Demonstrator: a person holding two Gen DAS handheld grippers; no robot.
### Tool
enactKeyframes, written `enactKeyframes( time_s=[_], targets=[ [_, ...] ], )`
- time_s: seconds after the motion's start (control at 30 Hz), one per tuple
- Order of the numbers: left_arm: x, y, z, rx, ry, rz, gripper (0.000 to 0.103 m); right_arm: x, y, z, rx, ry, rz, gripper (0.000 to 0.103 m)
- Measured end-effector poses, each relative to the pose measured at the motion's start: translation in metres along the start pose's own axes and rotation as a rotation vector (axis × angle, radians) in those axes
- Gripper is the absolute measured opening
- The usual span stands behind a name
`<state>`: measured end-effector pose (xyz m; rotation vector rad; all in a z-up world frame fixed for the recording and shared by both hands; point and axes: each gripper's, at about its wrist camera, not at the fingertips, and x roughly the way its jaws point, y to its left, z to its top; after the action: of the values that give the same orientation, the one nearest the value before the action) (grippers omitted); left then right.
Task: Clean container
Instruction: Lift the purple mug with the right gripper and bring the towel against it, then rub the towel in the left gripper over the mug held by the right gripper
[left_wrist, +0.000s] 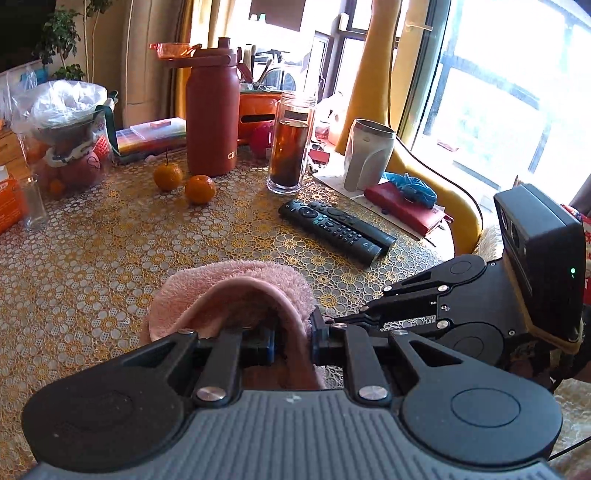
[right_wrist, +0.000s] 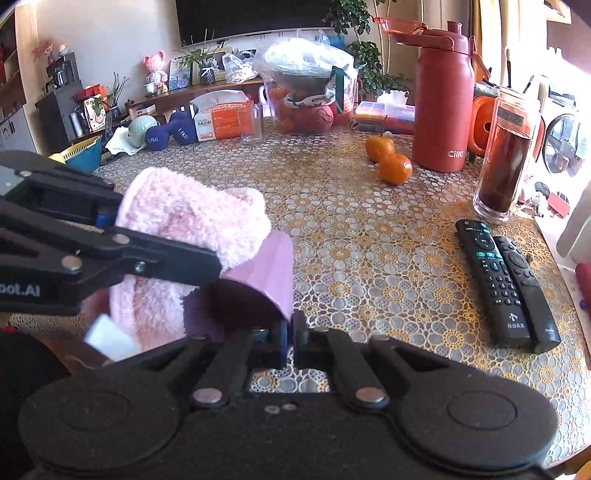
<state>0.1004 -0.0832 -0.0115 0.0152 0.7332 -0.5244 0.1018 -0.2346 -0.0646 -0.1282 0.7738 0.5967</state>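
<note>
A pink cup (right_wrist: 275, 264) lies tilted just above the patterned table (right_wrist: 369, 240), its dark mouth facing my right wrist camera. My right gripper (right_wrist: 291, 336) is shut on the cup's rim. A fluffy pink towel (right_wrist: 192, 218) drapes over the cup and hangs in front of its mouth. My left gripper (right_wrist: 147, 236) comes in from the left and is shut on the towel. In the left wrist view the towel (left_wrist: 236, 280) bulges ahead of my left gripper (left_wrist: 291, 339), and a fold of it is pinched between the jaws. My right gripper (left_wrist: 332, 319) reaches in from the right, its tips beside the left one.
Two black remotes (right_wrist: 506, 284) lie to the right. Behind them stand a glass bottle of dark tea (right_wrist: 506, 162), a red flask (right_wrist: 443, 110) and two oranges (right_wrist: 393, 168). A grey cup (left_wrist: 365, 155) and red notebook (left_wrist: 402, 210) sit near the table's edge. A fruit bag (right_wrist: 306, 92) stands far back.
</note>
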Motion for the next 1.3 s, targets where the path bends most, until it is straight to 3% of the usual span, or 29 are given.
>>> enactKeyframes(
  time_s=[0.47,0.63,0.8,0.97,1.17,1.3],
  targets=[
    [0.010,0.046,-0.002,-0.093,0.035,0.140,0.016,0.002,-0.014,-0.001,0.076,-0.012,0.036,0.005],
    [-0.021,0.040,-0.002,-0.094,-0.011,0.095,0.016,0.003,-0.014,-0.001,0.095,-0.012,0.029,0.004],
    [-0.039,0.012,-0.003,-0.016,-0.030,0.014,0.016,0.002,-0.013,0.000,0.093,-0.016,0.030,0.003],
    [-0.025,-0.006,-0.002,0.029,-0.011,-0.007,0.016,0.002,-0.013,0.000,0.102,-0.013,0.029,0.003],
    [-0.005,0.008,0.002,-0.054,0.020,-0.030,0.016,0.002,-0.010,0.001,0.086,-0.007,0.022,0.003],
    [0.005,0.017,0.005,-0.059,0.034,0.000,0.016,0.003,-0.010,0.001,0.081,-0.005,0.028,0.003]
  ],
)
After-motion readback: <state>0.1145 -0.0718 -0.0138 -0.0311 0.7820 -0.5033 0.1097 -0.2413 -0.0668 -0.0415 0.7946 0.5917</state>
